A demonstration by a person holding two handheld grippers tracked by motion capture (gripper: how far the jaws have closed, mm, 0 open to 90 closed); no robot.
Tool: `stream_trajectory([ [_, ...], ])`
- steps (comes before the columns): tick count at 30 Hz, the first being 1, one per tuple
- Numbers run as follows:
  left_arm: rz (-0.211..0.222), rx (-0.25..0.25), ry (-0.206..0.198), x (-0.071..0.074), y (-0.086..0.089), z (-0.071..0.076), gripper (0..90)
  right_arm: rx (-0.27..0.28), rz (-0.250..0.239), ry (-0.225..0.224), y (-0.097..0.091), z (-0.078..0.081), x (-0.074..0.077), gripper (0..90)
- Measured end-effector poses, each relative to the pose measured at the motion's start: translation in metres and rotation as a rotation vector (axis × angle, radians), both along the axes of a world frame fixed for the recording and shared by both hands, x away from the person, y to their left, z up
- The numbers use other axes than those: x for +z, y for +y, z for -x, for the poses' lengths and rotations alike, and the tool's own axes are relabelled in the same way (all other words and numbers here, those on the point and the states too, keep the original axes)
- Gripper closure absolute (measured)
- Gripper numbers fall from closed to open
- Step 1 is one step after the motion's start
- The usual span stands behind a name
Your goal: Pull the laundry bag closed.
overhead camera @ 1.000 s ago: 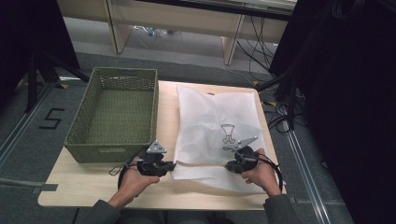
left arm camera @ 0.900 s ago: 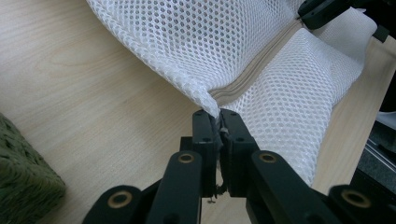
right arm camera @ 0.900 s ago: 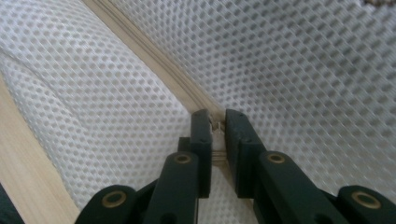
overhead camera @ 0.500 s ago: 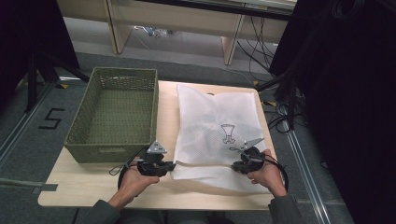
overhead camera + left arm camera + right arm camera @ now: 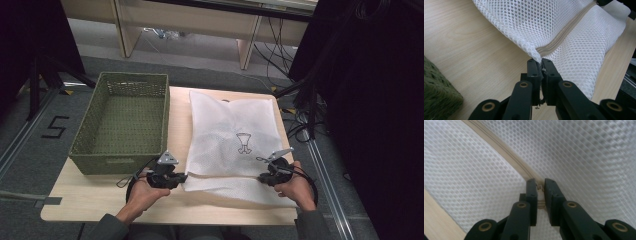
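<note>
1. My left tongs (image 5: 183, 178) sit at the near left corner of the white mesh bag (image 5: 232, 135); their jaws are pressed together on the bag's corner, right at the end of its zipper (image 5: 564, 37).
2. In the left gripper view, my left tongs (image 5: 541, 65) pinch a bit of mesh where the beige zipper band meets the bag's edge, and the cloth rises from the jaws a little above the table (image 5: 474, 55).
3. My right tongs (image 5: 261, 177) grip the near right part of the bag, along the same near edge.
4. In the right gripper view, my right tongs (image 5: 540, 185) are nearly closed on a small beige piece of the zipper (image 5: 499, 147), most likely its pull tab, though it is too small to tell for sure.
5. The bag lies flat on the right half of the table (image 5: 110, 200), its far end close to the table's far edge. A small dark printed figure (image 5: 243, 143) shows near its middle.
6. Along the near edge a strip of the bag spreads toward me past the zipper line, between my two hands.
7. A green woven basket (image 5: 90, 150) stands on the left half of the table, just beside the bag's left edge and just beyond my left hand (image 5: 142, 192).
8. My right hand (image 5: 296, 187) rests at the near right corner of the table.
</note>
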State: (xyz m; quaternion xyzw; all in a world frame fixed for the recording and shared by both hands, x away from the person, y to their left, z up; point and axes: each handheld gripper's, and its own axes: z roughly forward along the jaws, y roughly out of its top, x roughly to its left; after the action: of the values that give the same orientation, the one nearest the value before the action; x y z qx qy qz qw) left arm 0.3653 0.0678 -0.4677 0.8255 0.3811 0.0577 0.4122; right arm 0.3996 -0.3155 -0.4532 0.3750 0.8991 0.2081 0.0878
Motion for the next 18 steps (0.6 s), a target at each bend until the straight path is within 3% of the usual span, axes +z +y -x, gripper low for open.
stream_trajectory([
  [18, -0.011, -0.004, -0.005, 0.000, 0.000, -0.001, 85.6, -0.064, 0.022, 0.003, -0.030, 0.002, -0.001, 82.7],
])
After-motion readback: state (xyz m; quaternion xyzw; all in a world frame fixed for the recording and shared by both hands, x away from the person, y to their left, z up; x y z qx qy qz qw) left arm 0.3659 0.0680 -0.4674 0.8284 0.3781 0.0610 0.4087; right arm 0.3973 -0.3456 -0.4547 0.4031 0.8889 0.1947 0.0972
